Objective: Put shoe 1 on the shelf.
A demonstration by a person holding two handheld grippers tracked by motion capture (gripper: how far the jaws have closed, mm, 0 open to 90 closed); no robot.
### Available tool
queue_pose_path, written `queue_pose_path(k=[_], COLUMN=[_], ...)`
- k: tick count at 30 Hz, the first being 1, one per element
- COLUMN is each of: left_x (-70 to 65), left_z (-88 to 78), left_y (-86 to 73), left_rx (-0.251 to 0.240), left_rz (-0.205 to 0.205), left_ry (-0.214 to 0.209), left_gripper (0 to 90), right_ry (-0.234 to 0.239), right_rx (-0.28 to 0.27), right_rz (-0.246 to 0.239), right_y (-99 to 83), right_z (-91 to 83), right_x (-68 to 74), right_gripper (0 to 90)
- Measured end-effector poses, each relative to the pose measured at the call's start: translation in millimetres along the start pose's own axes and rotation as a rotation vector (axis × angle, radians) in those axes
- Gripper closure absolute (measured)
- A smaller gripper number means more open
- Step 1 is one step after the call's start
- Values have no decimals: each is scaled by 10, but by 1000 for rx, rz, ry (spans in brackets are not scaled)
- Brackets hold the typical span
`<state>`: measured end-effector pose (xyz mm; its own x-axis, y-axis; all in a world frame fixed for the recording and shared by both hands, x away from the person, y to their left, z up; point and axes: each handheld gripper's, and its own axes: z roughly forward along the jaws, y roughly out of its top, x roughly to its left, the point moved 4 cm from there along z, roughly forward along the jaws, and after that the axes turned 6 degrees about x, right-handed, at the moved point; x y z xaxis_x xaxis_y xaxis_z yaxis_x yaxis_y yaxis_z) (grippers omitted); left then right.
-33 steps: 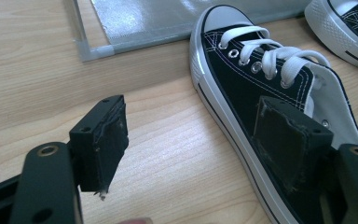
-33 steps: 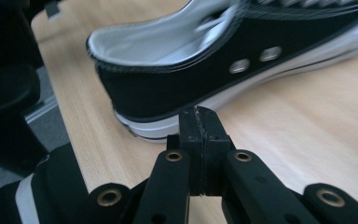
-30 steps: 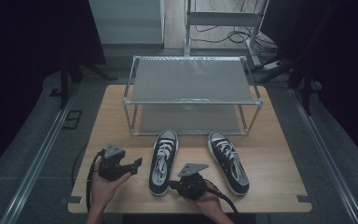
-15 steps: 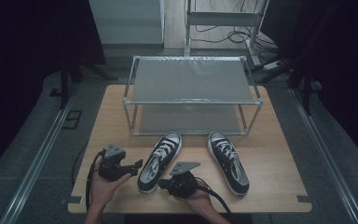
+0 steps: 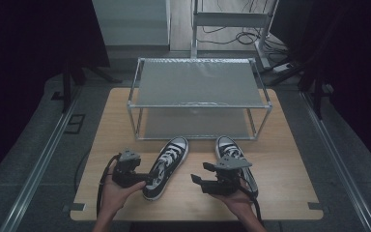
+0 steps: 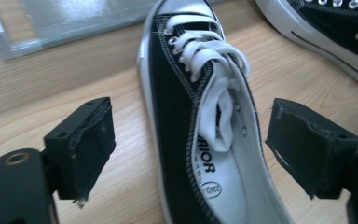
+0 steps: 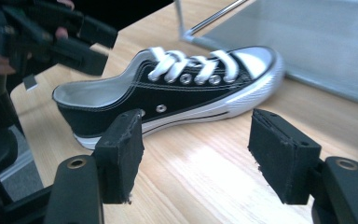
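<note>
Two black low-top sneakers with white laces lie on the wooden table (image 5: 290, 193). The left sneaker (image 5: 166, 166) is angled, toe toward the rack. My left gripper (image 5: 142, 180) is at its heel; its jaws have just been opening and now stand open on either side of the sneaker (image 6: 205, 140), pads off it. My right gripper (image 5: 199, 173) sits between the two shoes, above the table. Its jaws have also just been opening, and nothing is between them (image 7: 200, 149). They face the side of the left sneaker (image 7: 177, 93). The right sneaker (image 5: 234, 159) lies under my right hand.
A two-tier metal rack (image 5: 198, 96) with frosted shelves stands at the back of the table, close to the shoes' toes. My left gripper (image 7: 51, 32) and hand appear at the top left of the right gripper view. Dark floor and rails flank the table.
The left sneaker's heel swung left, leaving it angled. My right gripper pulled away to the right and rose. Both grippers' jaws went from shut to open.
</note>
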<state>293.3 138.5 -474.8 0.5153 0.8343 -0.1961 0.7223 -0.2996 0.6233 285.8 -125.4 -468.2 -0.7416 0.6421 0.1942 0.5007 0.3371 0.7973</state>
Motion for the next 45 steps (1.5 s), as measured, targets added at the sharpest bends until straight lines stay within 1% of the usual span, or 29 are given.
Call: queue_pose_path(k=[3,5,9,12,15,18,19,21,23,24,27,29,30,31,33,36,38,40,42,45], left_x=[-48,-75,-108,-124,-153,-183,-189,-190,-183,-170,-154,-150,-149,-140,-135,-116,-115,-112,-113,-105], left_z=[58,113,211,303,404,493,518,575,593,616,691,724,740,750,785,821,843,858,867,857], left_y=[49,83,135,166,202,234,241,257,285,297,314,330,335,336,338,347,351,349,354,354], left_rx=[18,36,72,110,150,192,198,229,229,241,294,315,325,352,381,414,424,444,452,445], left_rz=[5,6,9,12,23,32,25,21,7,3,6,13,14,22,20,23,11,11,15,17], left_ry=[-8,3,3,4,22,26,27,38,47,46,58,74,86,99,118,123,119,116,118,111], left_gripper=[147,132,115,98,98,93,92,93,93,94,89,91,91,91,91,94,104,112,113,124], right_ry=[-11,-21,-40,-50,-55,-60,-62,-65,-67,-69,-76,-85,-89,-91,-94,-96,-103,-105,-106,-108], right_rx=[-10,-22,-53,-77,-81,-84,-87,-87,-87,-87,-87,-87,-90,-92,-92,-85,-80,-76,-77,-73], right_rz=[17,23,40,57,60,66,67,64,63,63,64,59,60,61,63,68,63,60,61,60], right_y=[5,14,48,65,63,56,54,50,45,44,43,47,49,50,48,35,25,24,24,21], right_z=[-89,-137,-221,-295,-318,-347,-351,-356,-358,-357,-354,-361,-364,-368,-371,-360,-340,-340,-340,-340], right_x=[-82,-120,-179,-234,-250,-264,-264,-260,-258,-259,-266,-273,-275,-279,-288,-297,-290,-289,-288,-292], right_gripper=[343,343,347,350,352,354,354,353,353,354,353,353,353,353,354,354,354,353,354,356])
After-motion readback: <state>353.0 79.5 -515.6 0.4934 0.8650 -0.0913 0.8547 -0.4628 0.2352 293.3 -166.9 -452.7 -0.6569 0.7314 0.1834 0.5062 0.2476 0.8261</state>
